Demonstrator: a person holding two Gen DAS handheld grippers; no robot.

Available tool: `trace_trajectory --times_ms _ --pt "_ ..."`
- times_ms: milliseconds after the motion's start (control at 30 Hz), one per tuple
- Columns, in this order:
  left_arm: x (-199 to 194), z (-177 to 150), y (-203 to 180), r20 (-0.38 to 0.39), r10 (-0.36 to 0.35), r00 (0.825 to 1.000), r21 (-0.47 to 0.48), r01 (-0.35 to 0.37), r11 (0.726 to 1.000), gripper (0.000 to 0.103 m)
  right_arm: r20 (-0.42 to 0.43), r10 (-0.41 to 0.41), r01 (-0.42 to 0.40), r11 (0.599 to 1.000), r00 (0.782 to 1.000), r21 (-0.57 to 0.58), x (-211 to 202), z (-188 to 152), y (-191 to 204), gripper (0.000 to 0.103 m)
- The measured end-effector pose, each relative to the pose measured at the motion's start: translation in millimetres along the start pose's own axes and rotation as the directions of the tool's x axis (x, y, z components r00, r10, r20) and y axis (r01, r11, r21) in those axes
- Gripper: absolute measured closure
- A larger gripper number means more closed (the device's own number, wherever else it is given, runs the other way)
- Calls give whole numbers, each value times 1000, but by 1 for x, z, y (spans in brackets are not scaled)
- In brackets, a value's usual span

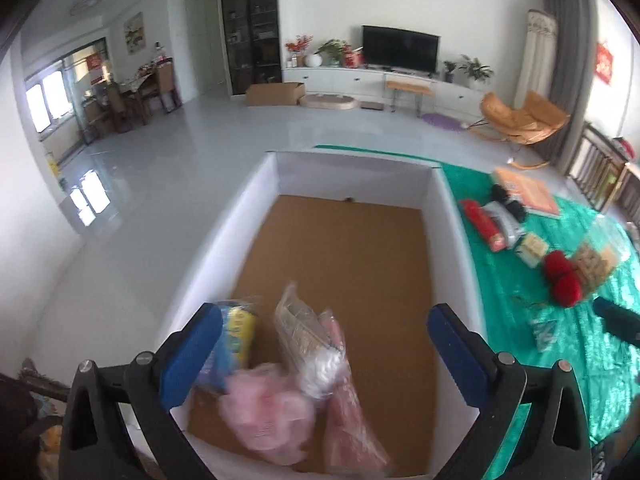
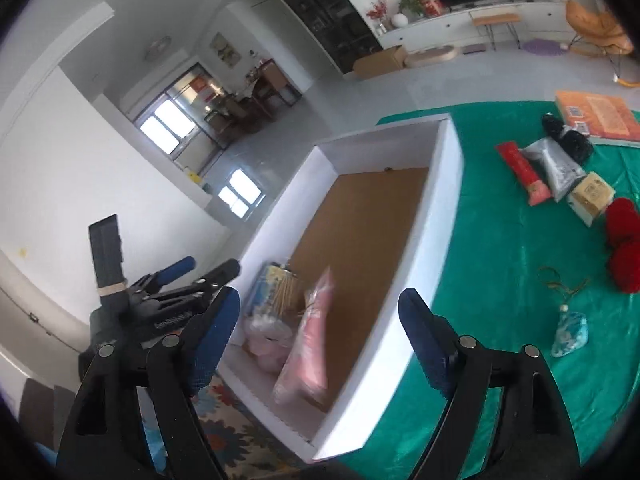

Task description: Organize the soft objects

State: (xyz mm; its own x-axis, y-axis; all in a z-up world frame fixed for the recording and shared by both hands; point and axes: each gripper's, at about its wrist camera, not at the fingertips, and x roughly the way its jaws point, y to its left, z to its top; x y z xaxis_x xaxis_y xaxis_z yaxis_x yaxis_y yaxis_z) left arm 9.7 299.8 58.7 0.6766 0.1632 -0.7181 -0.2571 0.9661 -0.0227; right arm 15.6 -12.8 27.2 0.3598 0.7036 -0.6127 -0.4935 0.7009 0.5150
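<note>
1. Several soft packets lie bunched at the near end of the white-walled box with a brown cardboard floor (image 1: pixel 256 216): a yellow-and-blue wrapped roll (image 1: pixel 240 330), a fluffy pink bundle (image 1: pixel 266 412) and a long pink plastic-wrapped pack (image 1: pixel 346 396), likely gathered there to leave the far end free.
2. Left gripper (image 1: pixel 324 356) hangs spread wide and empty above them.
3. Right gripper (image 2: pixel 316 340), likewise wide and empty, sits over the box's near wall.
4. Two red yarn balls (image 2: pixel 624 248) wait on the green cloth-covered tabletop (image 2: pixel 500 240), well apart.
</note>
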Motion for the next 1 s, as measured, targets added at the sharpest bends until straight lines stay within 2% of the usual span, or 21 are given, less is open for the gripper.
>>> trace_trajectory --times_ms 33,67,133,200,267,333,400,433,467,533,567,600,633,733,1000 --pt "-2 -2 -15 12 -46 999 11 46 999 1 21 -74 74 997 997 0 -7 -8 -17 19" --pt "-7 -5 -28 21 -88 996 25 87 996 1 41 -168 169 986 985 2 -15 -19 -43 19" --pt "-14 -13 -72 26 -213 977 88 210 974 1 40 -340 340 940 940 14 -26 -38 -89 19" --pt "-19 -19 -115 11 -304 953 149 299 942 1 32 -515 513 857 857 59 -38 -67 -137 19" --pt "-19 -37 -164 -28 -375 927 214 372 903 1 11 -636 630 768 772 117 -50 -92 -186 19" --pt "-8 -60 -208 -100 -399 911 273 411 870 1 -16 -707 699 695 707 166 -59 -110 -218 19" --pt "10 -78 -239 -146 -374 916 317 402 859 1 -24 -747 737 650 664 185 -70 -124 -237 19" --pt "27 -90 -252 -164 -338 927 344 375 861 1 -25 -766 755 628 643 186 -71 -129 -244 19" --pt "39 -97 -262 -166 -296 941 367 338 867 1 -32 -774 763 615 632 198 -73 -131 -246 19" --pt "67 -106 -271 -148 -188 971 414 234 880 1 -37 -768 754 617 640 225 -79 -131 -250 19" --pt "84 -107 -276 -138 -130 982 428 178 886 1 -32 -774 759 610 632 226 -80 -130 -245 19" --pt "94 -108 -277 -138 -99 985 429 150 891 1 -29 -783 767 601 621 225 -79 -129 -245 19" --pt "101 -107 -277 -147 -86 985 416 141 898 1 -31 -783 768 600 621 226 -82 -131 -245 19" --pt "103 -109 -273 -166 -123 979 369 177 912 1 -50 -773 758 605 633 244 -83 -140 -244 19" --pt "102 -114 -280 -136 -99 986 428 148 891 1 -43 -776 758 601 629 253 -89 -149 -245 19"
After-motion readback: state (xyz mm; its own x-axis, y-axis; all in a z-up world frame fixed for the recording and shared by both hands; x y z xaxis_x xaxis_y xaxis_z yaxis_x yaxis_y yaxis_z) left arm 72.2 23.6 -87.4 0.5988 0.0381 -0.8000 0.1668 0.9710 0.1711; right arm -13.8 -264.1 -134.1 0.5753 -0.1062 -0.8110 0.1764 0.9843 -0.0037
